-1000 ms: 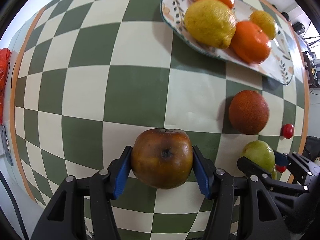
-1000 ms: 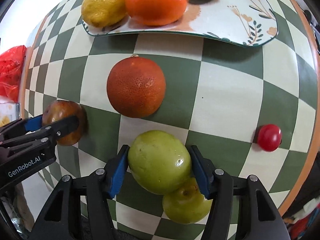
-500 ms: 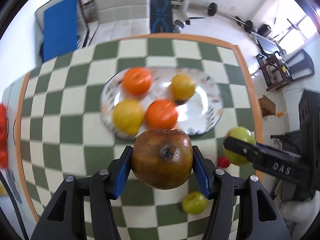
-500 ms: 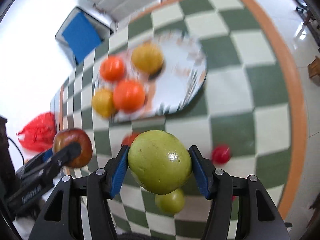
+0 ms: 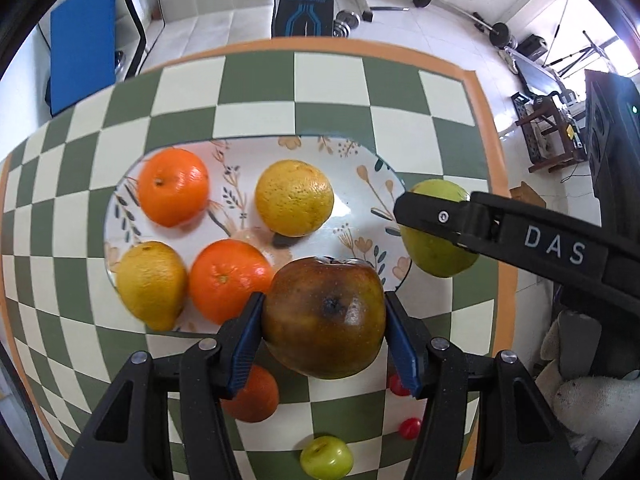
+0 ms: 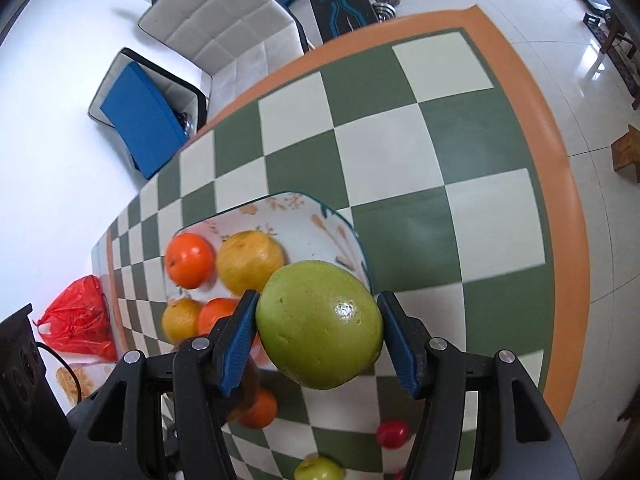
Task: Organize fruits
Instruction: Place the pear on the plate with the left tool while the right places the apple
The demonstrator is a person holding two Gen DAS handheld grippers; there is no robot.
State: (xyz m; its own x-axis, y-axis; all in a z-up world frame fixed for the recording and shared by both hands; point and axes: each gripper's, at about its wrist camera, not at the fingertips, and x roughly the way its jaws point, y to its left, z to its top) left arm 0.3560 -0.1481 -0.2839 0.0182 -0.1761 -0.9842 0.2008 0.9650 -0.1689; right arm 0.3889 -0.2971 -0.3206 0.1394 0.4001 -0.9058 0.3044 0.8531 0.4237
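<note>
While both grippers hang above the checked green-and-cream tablecloth (image 5: 256, 92), each is clenched on a fruit. In the left wrist view, going left to right, the floral oval plate (image 5: 360, 168) carries a yellow lemon (image 5: 150, 284) at its near left, an orange (image 5: 173, 187) behind it, a second orange (image 5: 228, 280) near the middle and a yellow citrus (image 5: 294, 198) further back. The left gripper (image 5: 324, 320) grasps a brown, bruised apple (image 5: 324, 316) between its blue pads, over the plate's near rim. Further right, the right gripper's black finger crosses a green apple (image 5: 434, 256) just off the plate's right end.

Loose on the cloth below lie a dark orange (image 5: 256, 398), a small green fruit (image 5: 326, 458) and two cherry tomatoes (image 5: 410, 428).

In the right wrist view a red plastic bag (image 6: 78, 320) lies off the table at the left; the right gripper (image 6: 318, 328) grips the green apple (image 6: 320, 324), held over the plate's right end (image 6: 304, 216).
</note>
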